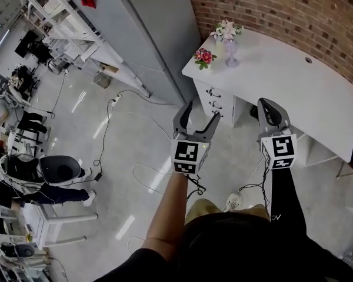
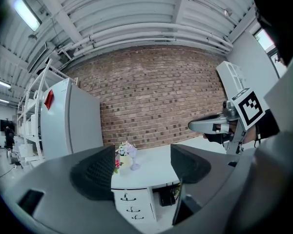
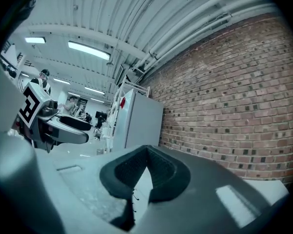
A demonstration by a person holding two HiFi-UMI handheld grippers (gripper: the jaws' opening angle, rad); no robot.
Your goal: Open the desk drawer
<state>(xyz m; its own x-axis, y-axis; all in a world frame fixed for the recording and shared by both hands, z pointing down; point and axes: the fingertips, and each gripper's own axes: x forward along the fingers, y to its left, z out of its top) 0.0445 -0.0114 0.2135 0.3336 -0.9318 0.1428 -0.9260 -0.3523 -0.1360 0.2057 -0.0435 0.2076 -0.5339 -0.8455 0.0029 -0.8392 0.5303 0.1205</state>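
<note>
White desk [image 1: 282, 63], three drawers [image 1: 214, 104], two grippers [image 1: 202, 113] [image 1: 265, 103].

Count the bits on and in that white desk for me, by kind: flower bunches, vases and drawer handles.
Flower bunches: 2
Vase: 1
Drawer handles: 3
Total: 6

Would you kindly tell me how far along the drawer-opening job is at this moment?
Nothing looks done: the drawers are all closed. Nothing is in hand: the left gripper is open and empty, the right gripper shut on nothing, both in the air short of the desk. Left: reach a handle, grip it and pull.
</note>
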